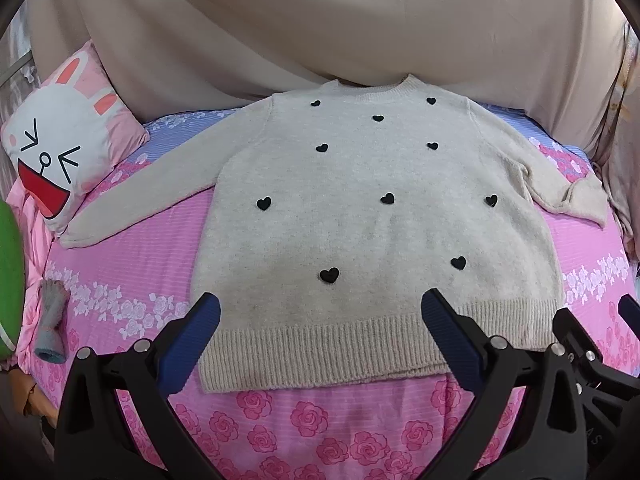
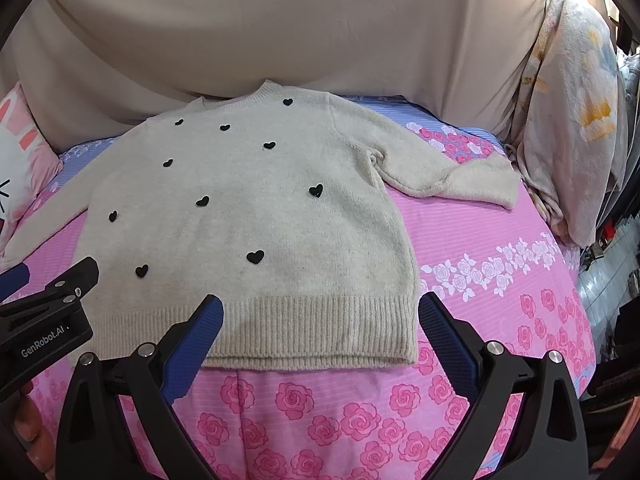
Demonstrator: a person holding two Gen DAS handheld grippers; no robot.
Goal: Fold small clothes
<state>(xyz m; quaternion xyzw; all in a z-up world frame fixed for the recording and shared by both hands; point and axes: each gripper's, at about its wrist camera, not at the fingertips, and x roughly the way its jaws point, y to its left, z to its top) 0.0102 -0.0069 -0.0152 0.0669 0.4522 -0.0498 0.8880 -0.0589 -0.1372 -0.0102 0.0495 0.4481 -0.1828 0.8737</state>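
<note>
Far left: bunny pillow at the bed's edge, its lower corner overlapping the left sleeve cuff; whether it pins the cuff, cannot tell. A grey sock lies on the sheet just below, apart from the sweater, likely next in the queue. Left tool hovers over the near hem, jaws spread wide, gripping nothing; hem rib sits between the blue pads, so it looks lined up for a hem or side grab. Centre: sweater, cream knit with black hearts, lies face up and flat on the pink rose bed sheet, collar at the far side against the beige drape, hem nearest the tools. Both sleeves are spread outward, so nothing is folded yet; judged as the start of the task. Laid flat like this, the sleeves can fold in over the body first. Right tool is also wide open and empty, straddling the hem's right corner, one pad over the knit, one over the bare sheet. Right sleeve runs out toward the floral blanket piled at the right edge, cuff end doubled back on itself; worth flattening before folding. Knit is thick and fuzzy, so expect it to spring back unless pressed.
</note>
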